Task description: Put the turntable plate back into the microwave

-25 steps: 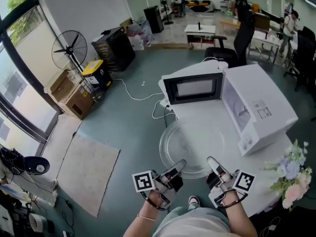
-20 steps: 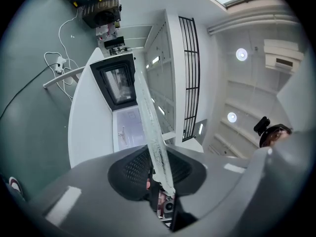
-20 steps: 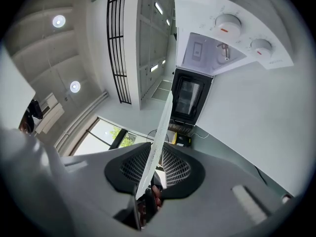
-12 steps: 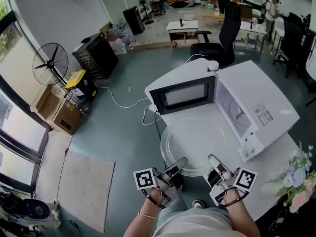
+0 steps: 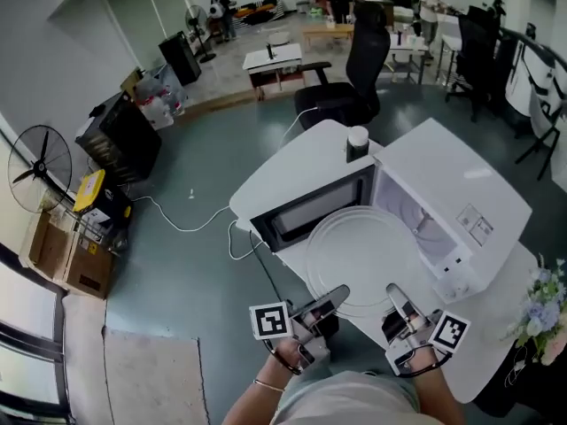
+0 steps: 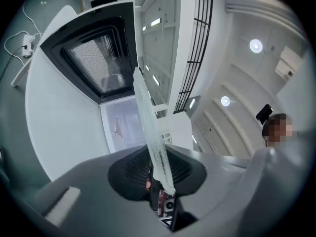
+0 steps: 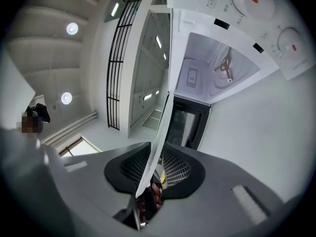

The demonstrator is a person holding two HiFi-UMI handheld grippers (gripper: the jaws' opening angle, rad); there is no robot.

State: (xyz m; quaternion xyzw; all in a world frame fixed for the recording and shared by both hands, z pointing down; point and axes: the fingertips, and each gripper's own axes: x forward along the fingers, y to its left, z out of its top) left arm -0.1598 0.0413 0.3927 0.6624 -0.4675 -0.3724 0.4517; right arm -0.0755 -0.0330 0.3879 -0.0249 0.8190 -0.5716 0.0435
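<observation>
I have the left gripper [image 5: 326, 304] jaws clamped on the near rim of the turntable plate [image 5: 361, 253]. The right gripper [image 5: 400, 306] jaws pinch the same rim just beside them. The plate is held level, running straight out from both jaws toward the open microwave [image 5: 452, 180] on the worktop [image 5: 288, 168]. The door [image 5: 306, 209] stands open ahead of the left jaws.

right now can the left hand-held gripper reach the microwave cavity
Likely yes: the door stands open and nothing blocks the cavity, though the left hand-held gripper is shut on the turntable plate.
</observation>
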